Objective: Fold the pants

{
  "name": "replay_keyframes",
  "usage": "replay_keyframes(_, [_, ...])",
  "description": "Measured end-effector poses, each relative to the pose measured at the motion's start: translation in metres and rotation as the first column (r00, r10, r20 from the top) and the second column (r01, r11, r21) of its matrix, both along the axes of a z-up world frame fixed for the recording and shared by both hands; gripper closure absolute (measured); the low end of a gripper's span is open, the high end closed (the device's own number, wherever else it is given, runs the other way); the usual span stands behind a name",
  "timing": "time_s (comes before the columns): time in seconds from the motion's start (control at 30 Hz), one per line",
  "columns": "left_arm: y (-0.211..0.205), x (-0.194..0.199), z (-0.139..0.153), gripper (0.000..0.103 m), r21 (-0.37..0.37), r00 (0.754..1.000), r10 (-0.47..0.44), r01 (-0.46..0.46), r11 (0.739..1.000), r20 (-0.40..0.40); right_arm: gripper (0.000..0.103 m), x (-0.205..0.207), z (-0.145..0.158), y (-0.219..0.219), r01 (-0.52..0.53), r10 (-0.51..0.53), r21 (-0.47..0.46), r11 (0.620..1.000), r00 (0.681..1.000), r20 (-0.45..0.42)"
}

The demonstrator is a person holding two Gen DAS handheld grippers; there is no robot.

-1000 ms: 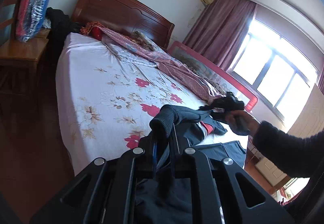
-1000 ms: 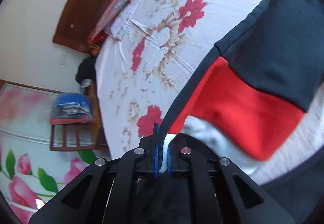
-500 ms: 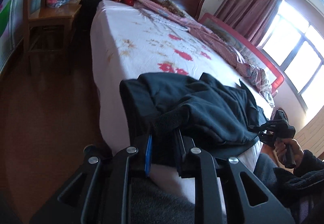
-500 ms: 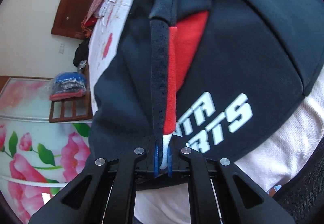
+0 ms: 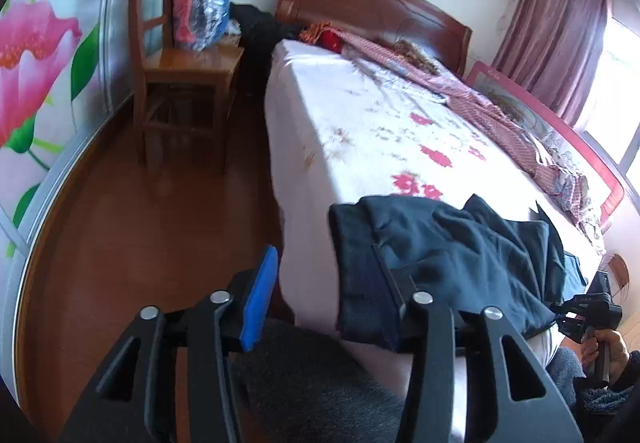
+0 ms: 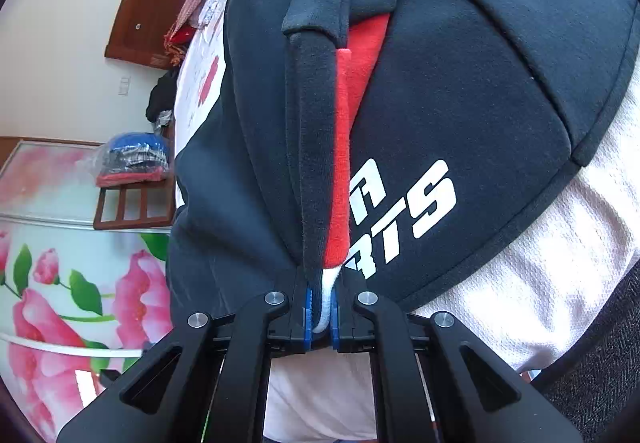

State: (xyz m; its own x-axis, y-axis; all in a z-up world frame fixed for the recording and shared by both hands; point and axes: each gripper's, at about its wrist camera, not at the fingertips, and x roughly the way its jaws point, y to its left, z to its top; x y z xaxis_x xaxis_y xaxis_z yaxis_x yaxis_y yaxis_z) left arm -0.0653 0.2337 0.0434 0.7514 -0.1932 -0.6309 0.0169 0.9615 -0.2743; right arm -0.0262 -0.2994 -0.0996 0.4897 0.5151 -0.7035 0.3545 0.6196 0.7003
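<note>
The dark navy pants (image 5: pixel 452 255) lie bunched on the near corner of the bed (image 5: pixel 360 131), partly hanging over its edge. My left gripper (image 5: pixel 332 303) is open; its right finger touches the pants' edge and the blue-padded left finger (image 5: pixel 260 303) stands free. In the right wrist view the pants (image 6: pixel 460 83) show a red panel and white lettering. My right gripper (image 6: pixel 320 307) is shut on a fold of the pants' dark, red and white fabric. The right gripper also shows in the left wrist view (image 5: pixel 588 311), at the bed's far corner.
A wooden chair (image 5: pixel 180 75) with a plastic bag of clothes stands left of the bed by a flowered wall. A pink blanket (image 5: pixel 480 99) lies along the bed's far side. The wooden floor (image 5: pixel 140 223) lies left of the bed.
My left gripper has opened and let go of the pants, which now rest on the bed corner. The right gripper stays shut on the fabric.
</note>
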Motion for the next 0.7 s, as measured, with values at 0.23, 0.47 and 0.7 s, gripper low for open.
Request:
replay_keyframes(0.23, [-0.164,0.060,0.002,0.032,-0.095,0.906,-0.422,0.424,0.901,0.045,0.076,0.003,0.020,-0.001,-0.021,0.018,-0.058,0.998,0.999,-0.041])
replay_keyframes(0.47, [-0.234,0.081,-0.060,0.033,-0.195,0.833,-0.545,0.522,0.830,-0.090,0.052,0.037,0.128,-0.069,0.137,-0.110,-0.471,0.872,0.990,0.084])
replay_keyframes(0.7, [-0.232,0.068,-0.081,0.028,-0.177,0.837,-0.528,0.503,0.846,-0.142,0.032,0.213,0.117,-0.086,0.039,-0.089,-0.747,0.663,0.996,-0.027])
